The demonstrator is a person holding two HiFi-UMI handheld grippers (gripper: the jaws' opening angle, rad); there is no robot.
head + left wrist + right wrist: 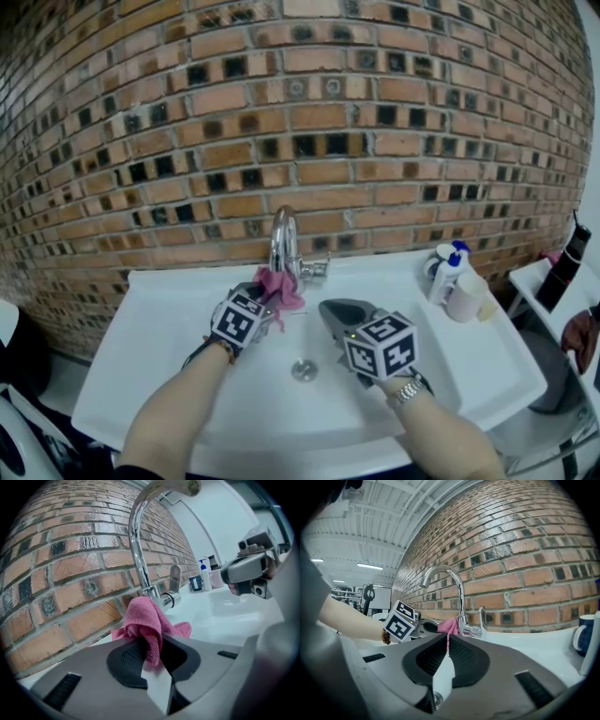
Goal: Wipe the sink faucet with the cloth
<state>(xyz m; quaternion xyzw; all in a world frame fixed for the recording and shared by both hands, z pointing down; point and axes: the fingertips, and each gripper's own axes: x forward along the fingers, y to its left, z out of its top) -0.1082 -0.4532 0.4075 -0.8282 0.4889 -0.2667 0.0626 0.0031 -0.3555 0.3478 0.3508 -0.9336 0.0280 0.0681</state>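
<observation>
A curved chrome faucet rises at the back of the white sink, against a brick wall. My left gripper is shut on a pink cloth, which lies bunched against the base of the faucet on its left side. In the left gripper view the cloth is pinched between the pads with the faucet just beyond it. My right gripper hovers over the basin to the right of the faucet, jaws shut with nothing in them. It points at the faucet and the cloth.
A drain sits mid-basin below both grippers. On the sink's right ledge stand a pump bottle and a white cup. A black bottle stands on a surface further right. A blue mug shows in the right gripper view.
</observation>
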